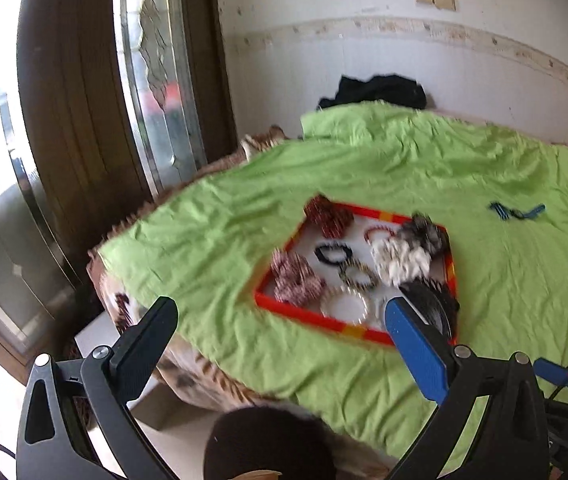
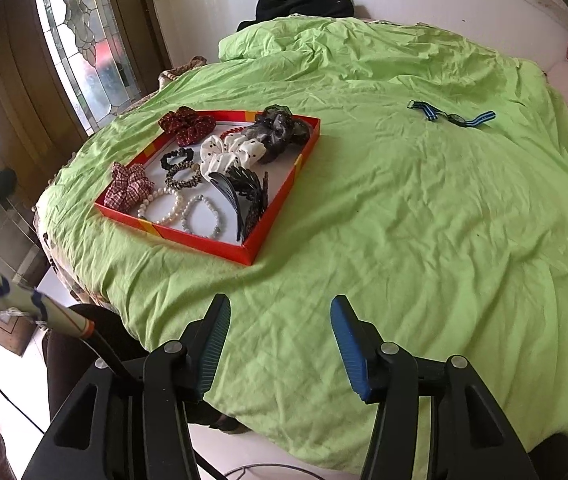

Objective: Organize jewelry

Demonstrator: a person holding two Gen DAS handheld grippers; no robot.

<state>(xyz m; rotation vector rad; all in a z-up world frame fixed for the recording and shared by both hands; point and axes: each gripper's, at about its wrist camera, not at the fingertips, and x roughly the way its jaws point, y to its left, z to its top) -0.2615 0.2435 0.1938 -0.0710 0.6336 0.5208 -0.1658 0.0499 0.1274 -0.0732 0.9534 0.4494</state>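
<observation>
Nearly everything sits in the red tray (image 2: 276,222) on the bed's green sheet (image 2: 404,240): scrunchies, pearl bracelets (image 2: 162,208), a black hair claw (image 2: 244,192). Only the blue striped band (image 2: 450,115) lies loose, well apart at far right. Both the left gripper (image 1: 280,318) and the right gripper (image 2: 280,316) are released, holding nothing. The next move likely calls for the right gripper to reach far across the rumpled sheet; nothing blocks it.

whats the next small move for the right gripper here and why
Probably reach the open right gripper forward toward the blue striped strap. It lies alone on the green sheet, outside the red tray that holds the other pieces.
</observation>
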